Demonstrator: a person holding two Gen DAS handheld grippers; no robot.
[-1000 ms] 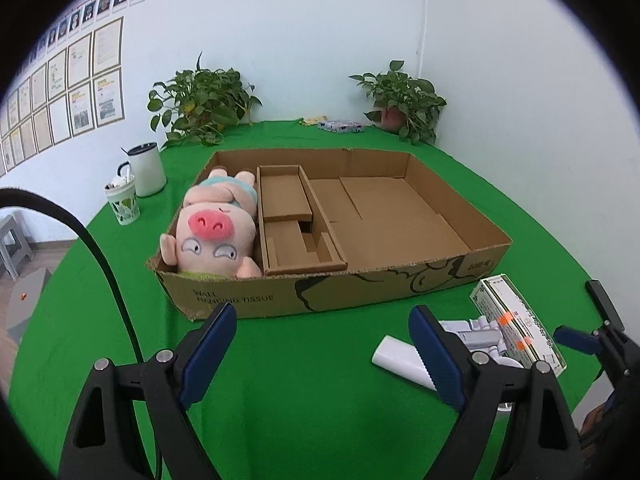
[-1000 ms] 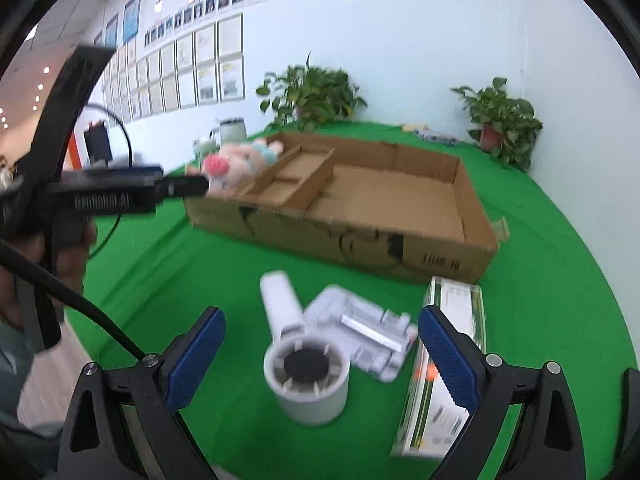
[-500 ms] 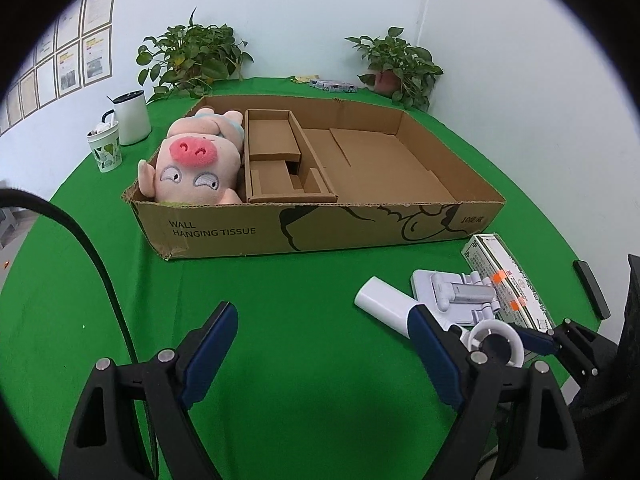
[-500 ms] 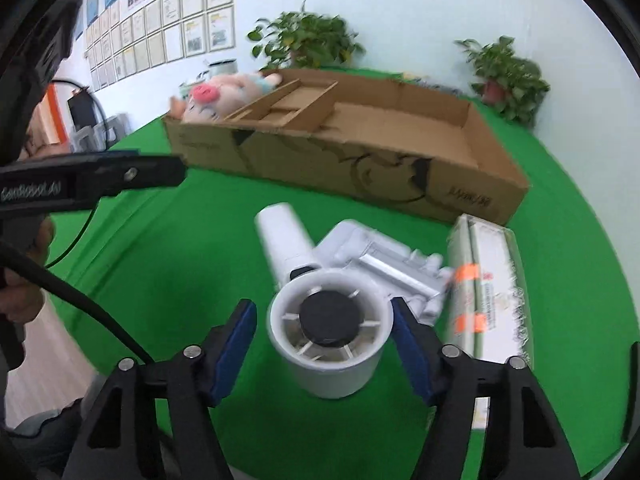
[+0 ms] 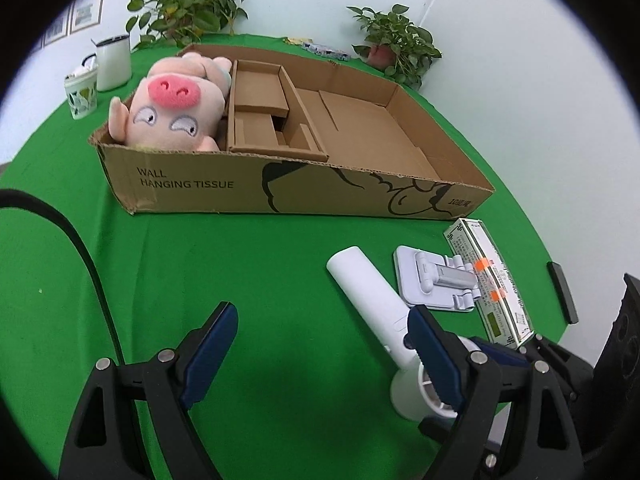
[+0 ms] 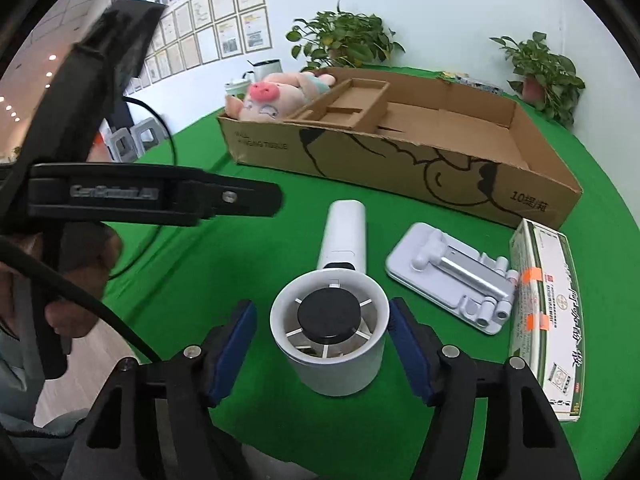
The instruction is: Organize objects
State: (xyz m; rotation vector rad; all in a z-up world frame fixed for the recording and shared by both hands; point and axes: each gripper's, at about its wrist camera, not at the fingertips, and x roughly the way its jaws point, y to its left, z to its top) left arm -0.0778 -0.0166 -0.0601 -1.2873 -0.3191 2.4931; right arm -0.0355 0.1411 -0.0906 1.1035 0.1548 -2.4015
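— Pictured where, and doing what?

— At the green counter (image 6: 240,260), drawing the right gripper (image 6: 322,312) in around the round head of the white handheld fan (image 6: 340,240). Found lying just in front of the cardboard box (image 6: 400,160), handle pointed toward it. Closed partway just then, not yet clamped: one pad at the rim, a sliver of green left beside the other.

— And the left gripper (image 5: 322,320)?

— Held spread and empty, low over the counter beside the fan's handle.

— Judged the best way to finish the grab?

— Seemed to call for centring the head between the pads before squeezing. Looked wiser to bite low on the straight wall than on the rim. Probably needed a firm, even squeeze: smooth round plastic, apt to twist with the handle hanging off one side. Then straight up, clear of the phone stand (image 6: 448,272) and the medicine carton (image 6: 548,300) lying close by.

— Bound for?

— Presumably the box, roomy to the right of the plush pig (image 6: 268,100).
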